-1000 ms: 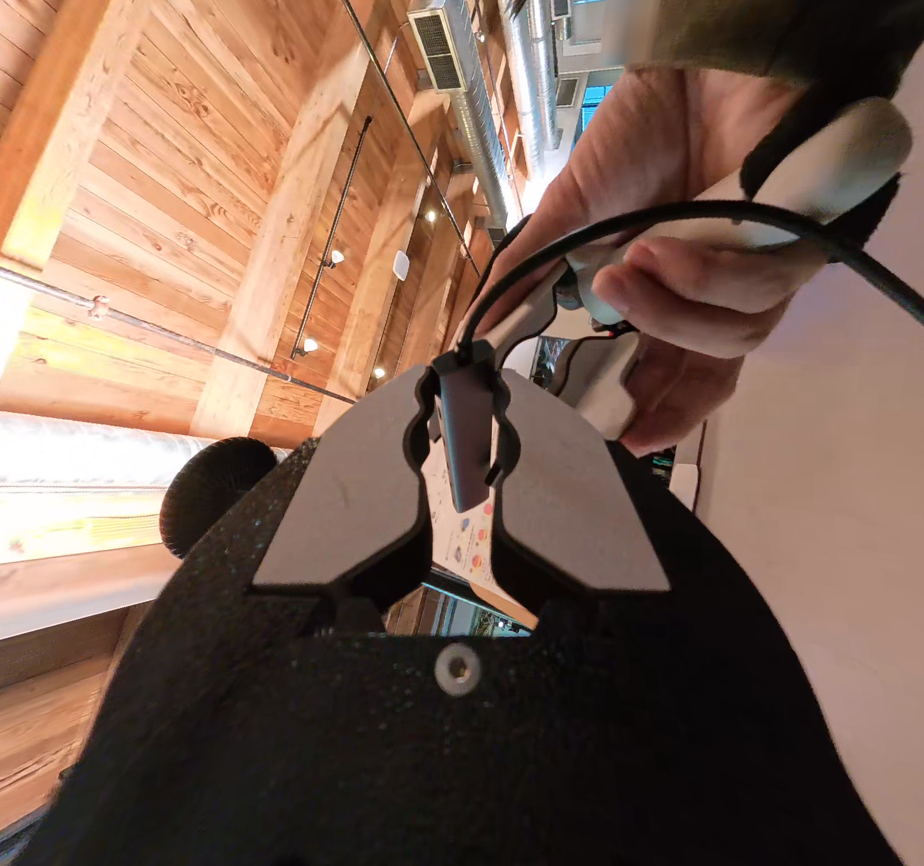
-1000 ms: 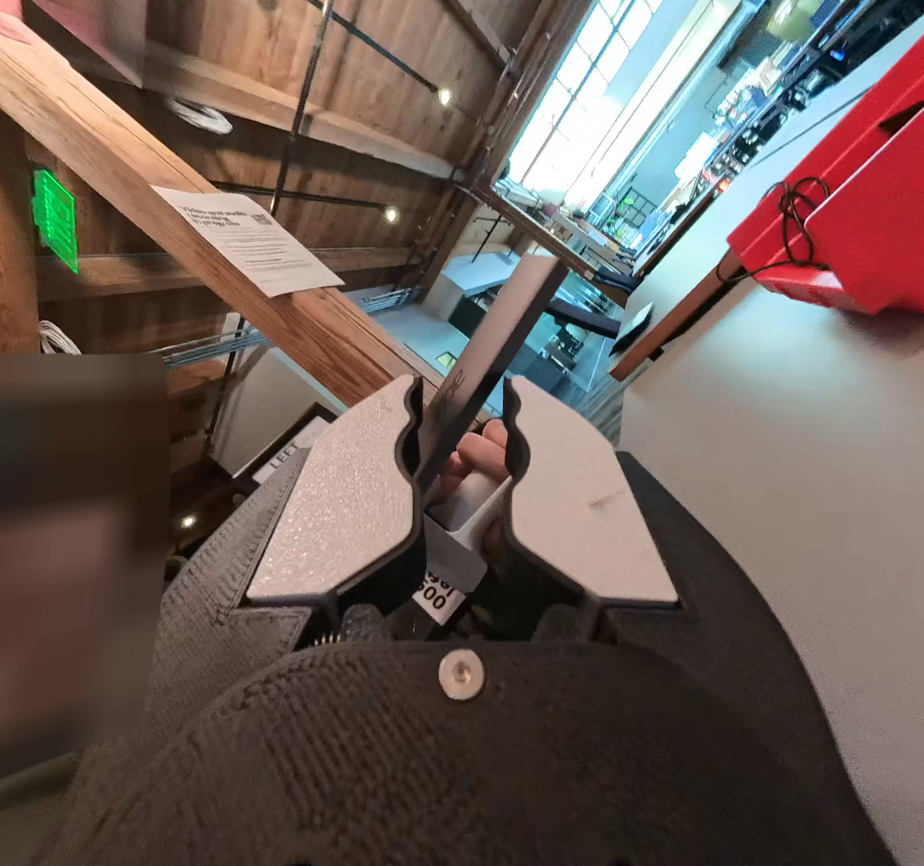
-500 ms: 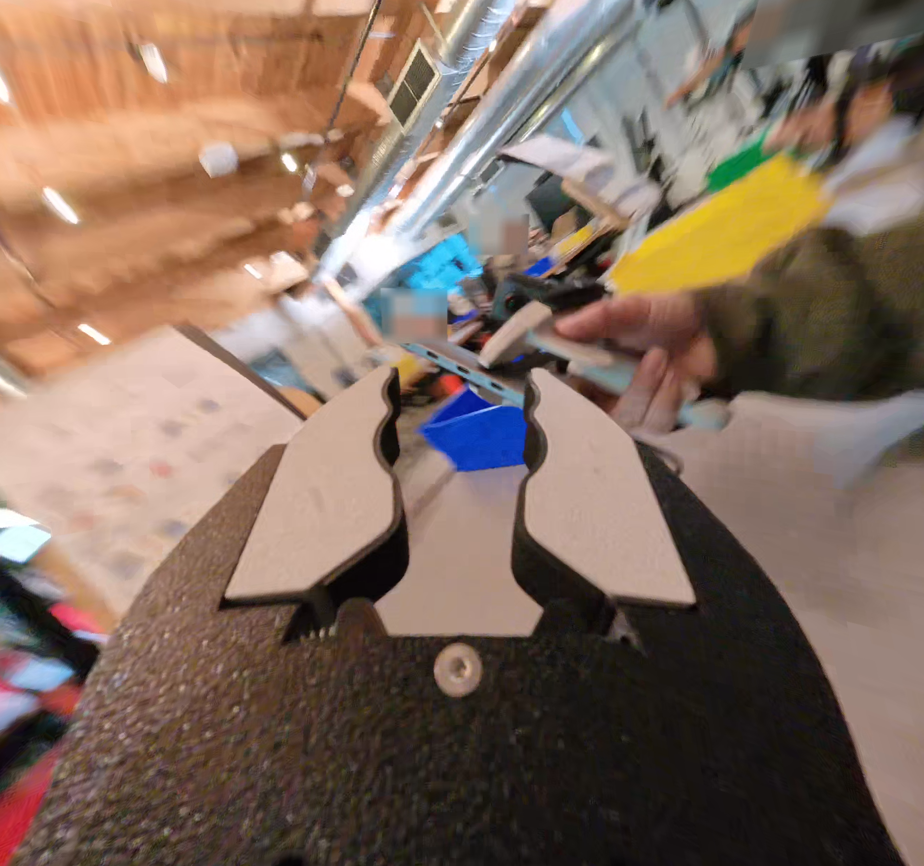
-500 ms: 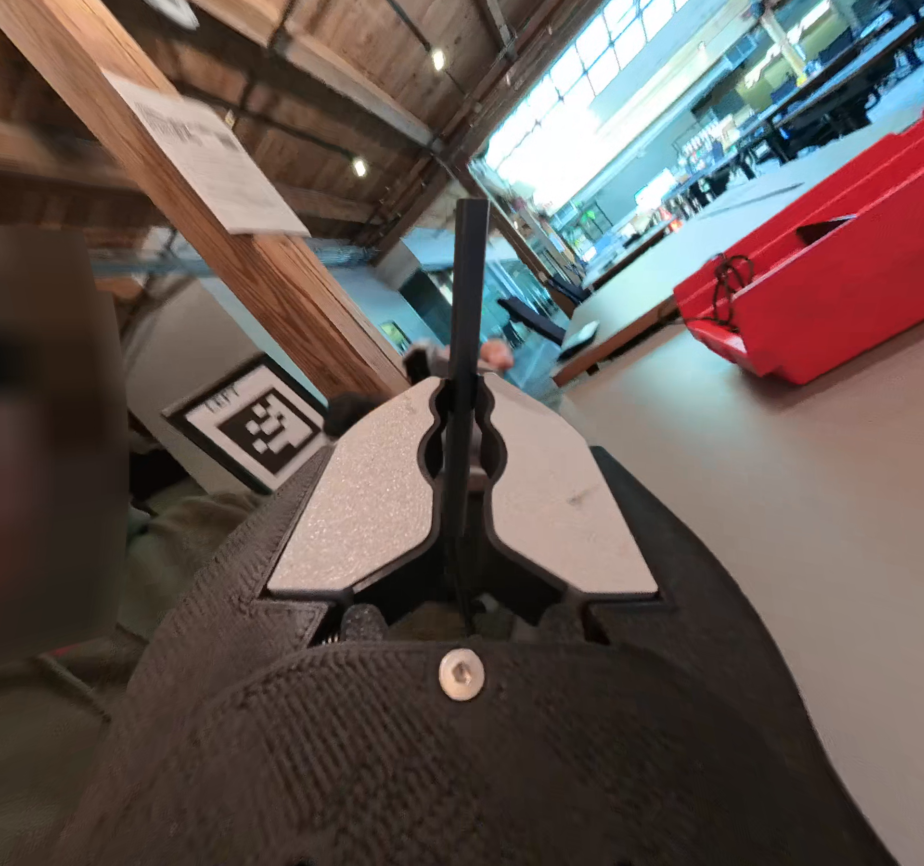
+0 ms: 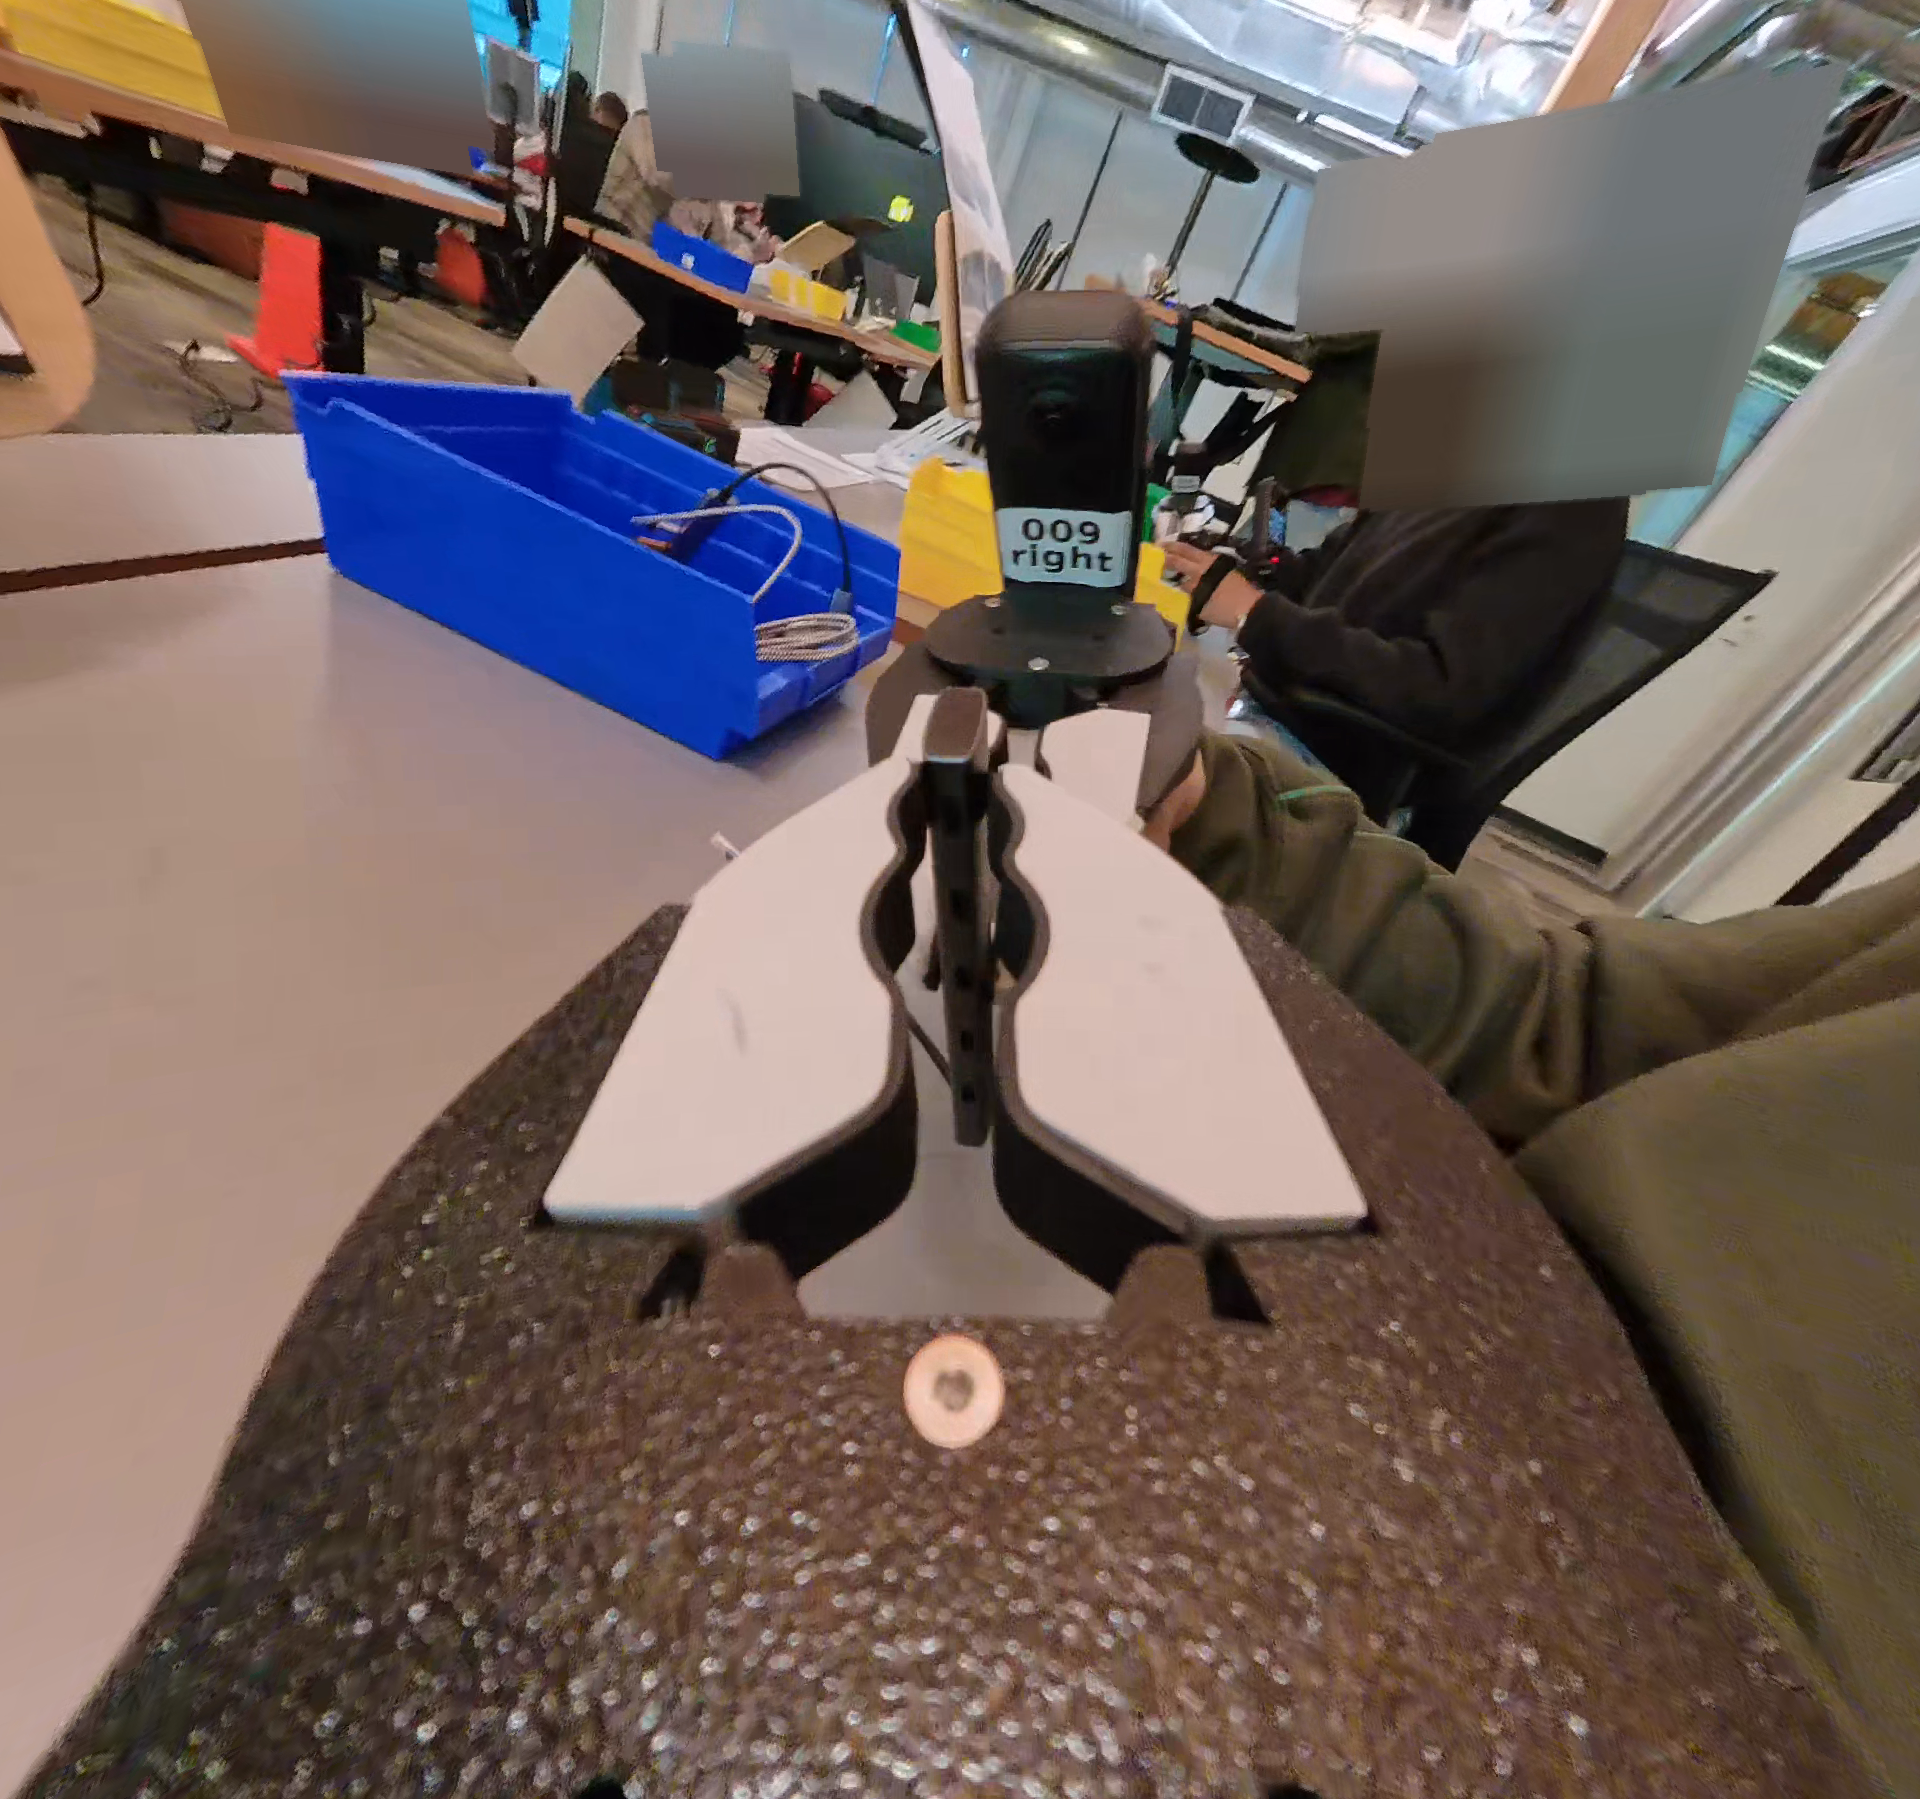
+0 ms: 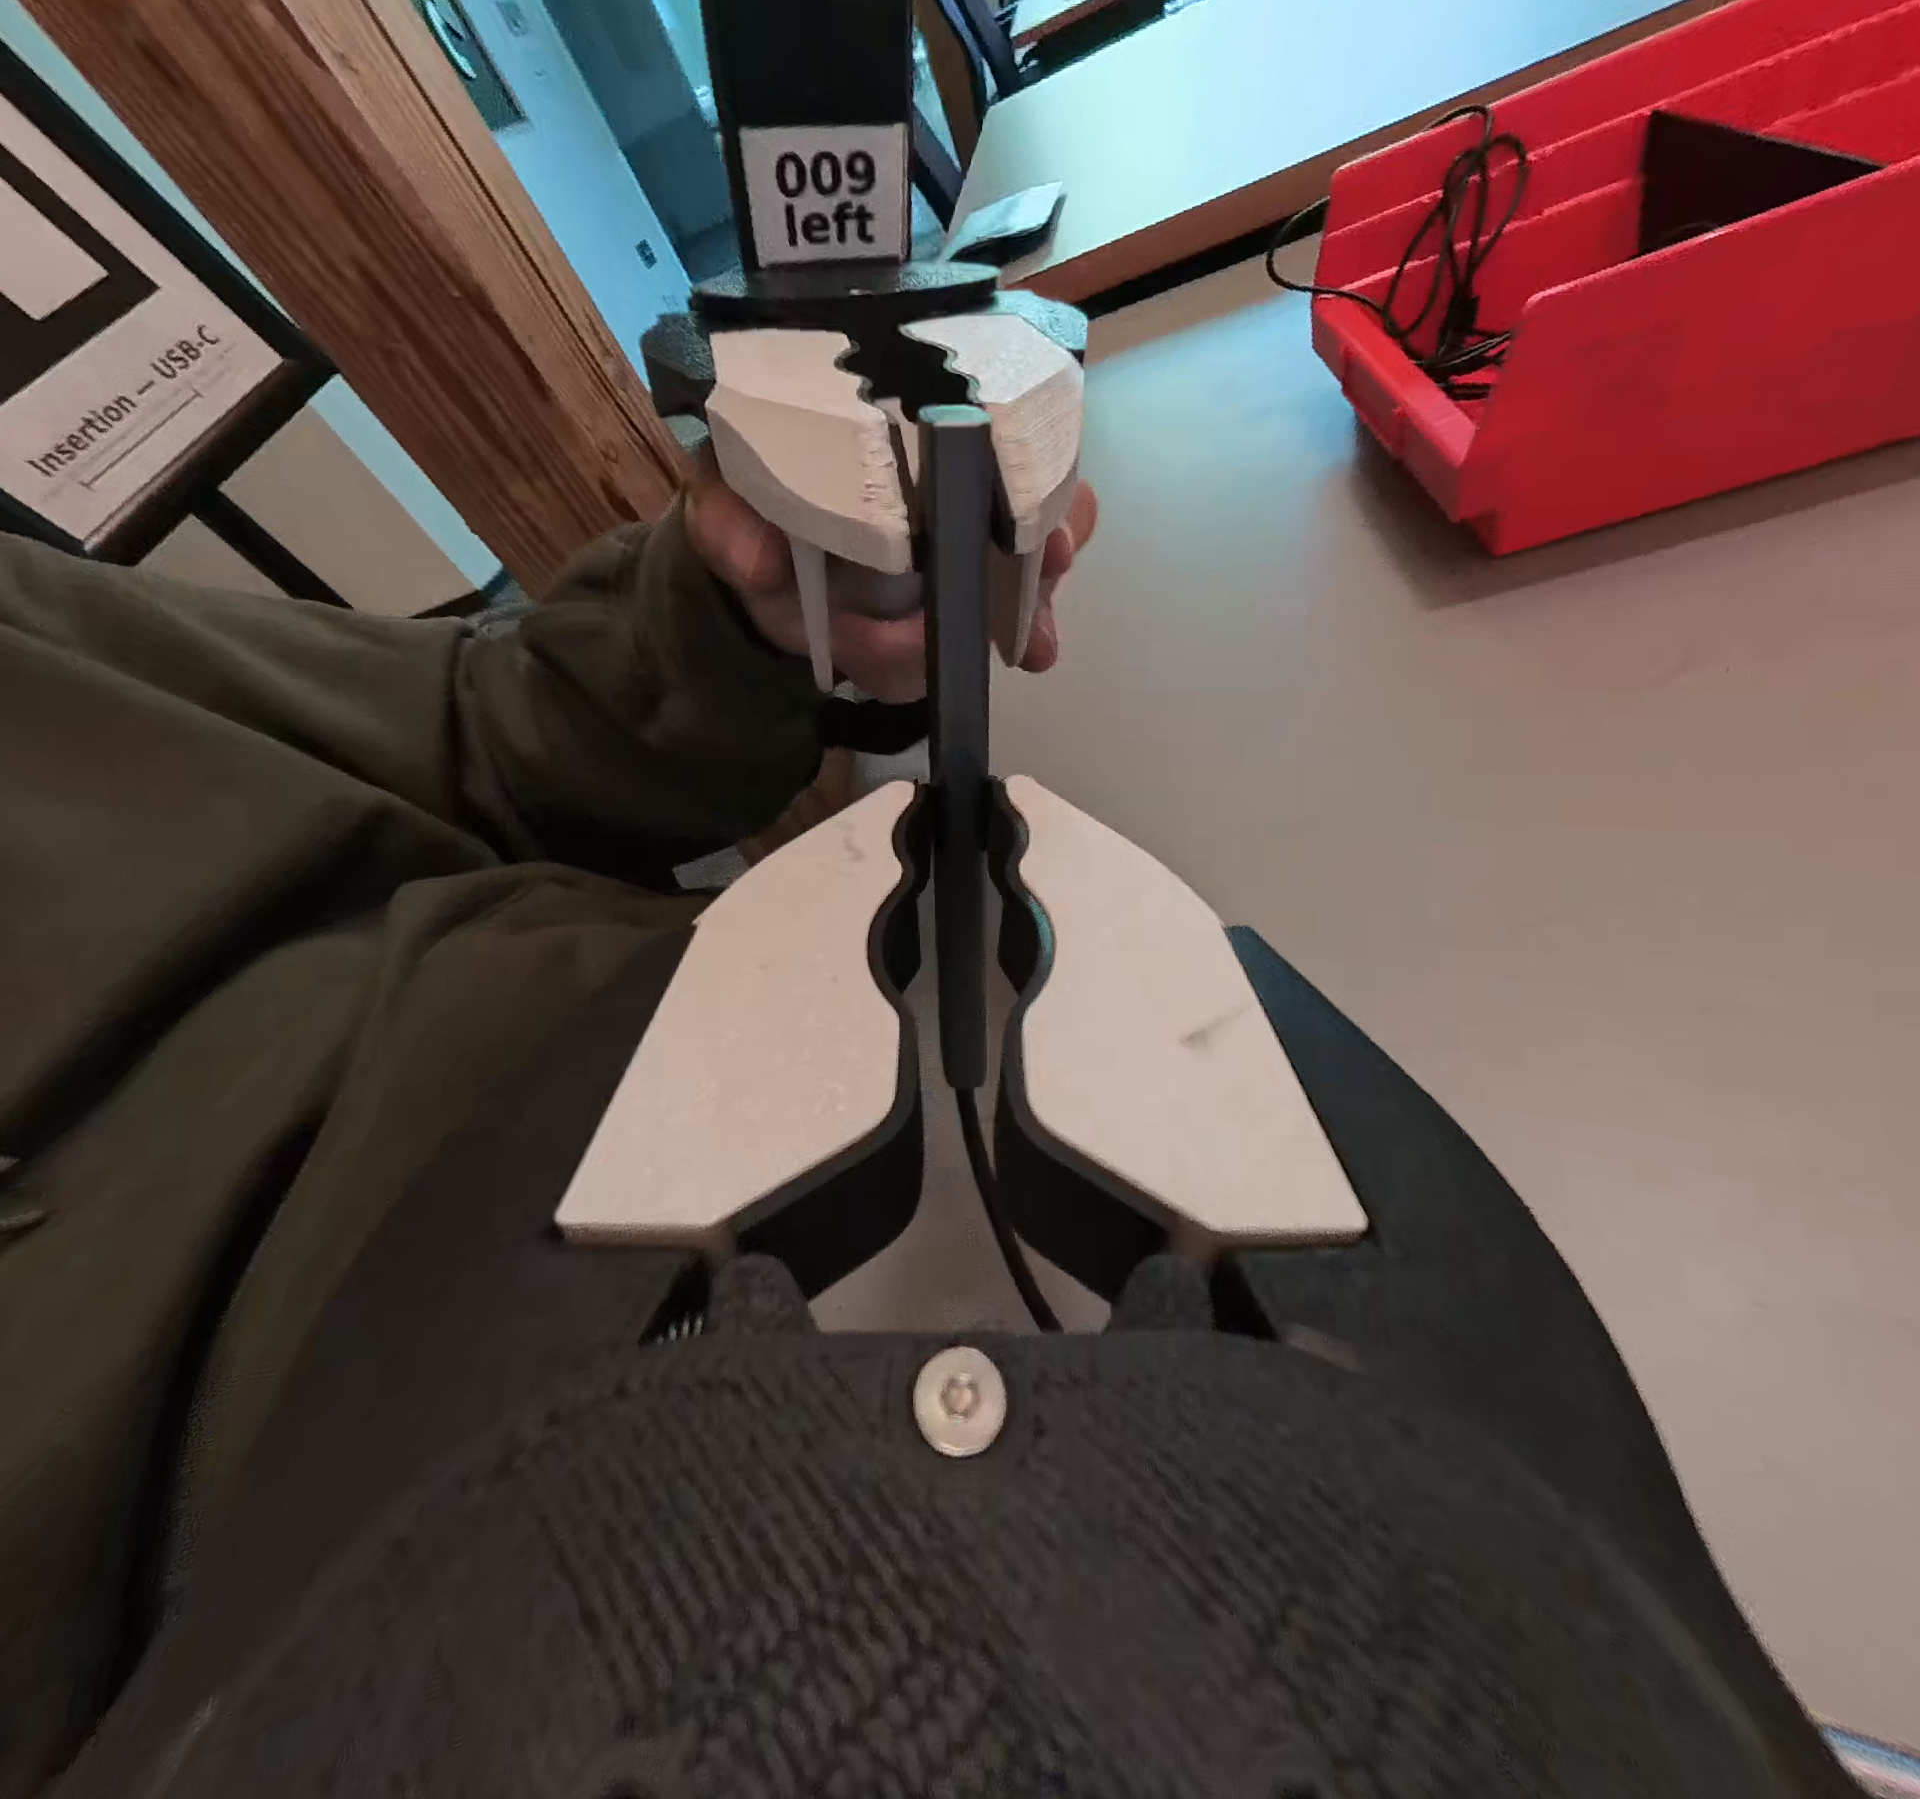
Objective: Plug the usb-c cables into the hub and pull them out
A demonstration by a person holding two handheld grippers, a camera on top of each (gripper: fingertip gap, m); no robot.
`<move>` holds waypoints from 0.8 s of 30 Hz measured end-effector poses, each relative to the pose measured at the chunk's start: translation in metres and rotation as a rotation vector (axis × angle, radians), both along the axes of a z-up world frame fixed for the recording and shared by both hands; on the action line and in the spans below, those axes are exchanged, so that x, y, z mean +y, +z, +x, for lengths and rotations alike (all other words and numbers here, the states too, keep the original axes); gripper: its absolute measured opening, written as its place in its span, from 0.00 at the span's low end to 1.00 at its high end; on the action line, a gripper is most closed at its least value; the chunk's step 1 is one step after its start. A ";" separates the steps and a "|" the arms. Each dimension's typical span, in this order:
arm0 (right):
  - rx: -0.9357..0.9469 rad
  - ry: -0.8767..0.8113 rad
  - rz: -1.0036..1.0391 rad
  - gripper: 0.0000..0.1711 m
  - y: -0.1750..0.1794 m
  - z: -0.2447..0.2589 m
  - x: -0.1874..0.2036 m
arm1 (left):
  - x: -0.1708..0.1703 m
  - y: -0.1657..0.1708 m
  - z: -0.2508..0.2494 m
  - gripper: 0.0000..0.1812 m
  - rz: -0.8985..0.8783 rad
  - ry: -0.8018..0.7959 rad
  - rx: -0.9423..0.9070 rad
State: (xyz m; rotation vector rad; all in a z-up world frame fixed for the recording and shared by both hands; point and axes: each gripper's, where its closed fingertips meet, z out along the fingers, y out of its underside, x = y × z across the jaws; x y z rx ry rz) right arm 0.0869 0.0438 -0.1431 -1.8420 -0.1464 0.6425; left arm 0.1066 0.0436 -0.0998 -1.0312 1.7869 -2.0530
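While the two grippers face each other above the grey desk (image 5: 312,866), they hold the same thing between them: the hub (image 5: 958,918), a slim dark bar that stands on its narrow edge, clear of the desk. The left gripper (image 5: 956,804) has its fingers (image 5: 769,1001) closed almost together, with only the thickness of the hub between them. The right gripper (image 6: 958,793) is closed on the other end in the same way, and a thin black cord (image 6: 1003,1230) leaves the hub there and runs back under the fingers. In the left wrist view a row of small ports shows along the upper edge of the hub. I see no plug in any of them.

The loose cables are not in hand. A braided cable (image 5: 805,632) lies in the blue bin (image 5: 540,586) at the far side of the desk, and a black cable (image 6: 1455,222) hangs over the red bin (image 6: 1662,399).

I judge the hub to be light and stiff, with smooth flat faces that could slip, so it is better pinched on those faces and away from the ports. One gripper should be enough to carry it. A cable will be soft and springy; I would take it by the hard shell just behind the plug, not by the cord, so the plug can be pushed in straight.
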 end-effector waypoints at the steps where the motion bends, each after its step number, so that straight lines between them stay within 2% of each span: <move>1: -0.017 -0.013 0.005 0.06 -0.002 0.001 0.002 | 0.003 -0.002 0.003 0.05 -0.002 0.023 0.018; 4: -0.151 -0.173 0.138 0.10 0.004 0.019 0.016 | 0.026 0.001 0.019 0.05 -0.176 0.165 0.074; 6: -0.268 -0.331 0.296 0.26 0.017 0.031 0.022 | 0.052 0.003 0.027 0.05 -0.382 0.260 0.125; 7: -0.331 -0.373 0.356 0.30 0.021 0.031 0.023 | 0.066 0.005 0.028 0.05 -0.500 0.285 0.150; 9: -0.492 -0.441 0.393 0.37 0.018 0.032 0.027 | 0.091 0.007 0.029 0.05 -0.733 0.315 0.191; 11: -0.658 -0.521 0.392 0.42 0.010 0.037 0.033 | 0.107 0.007 0.028 0.05 -0.880 0.338 0.208; 15: -0.828 -0.631 0.508 0.35 0.017 0.034 0.036 | 0.112 0.002 0.029 0.05 -0.974 0.381 0.230; 24: -0.886 -0.671 0.596 0.14 0.008 0.030 0.033 | 0.093 -0.006 0.032 0.05 -0.973 0.391 0.269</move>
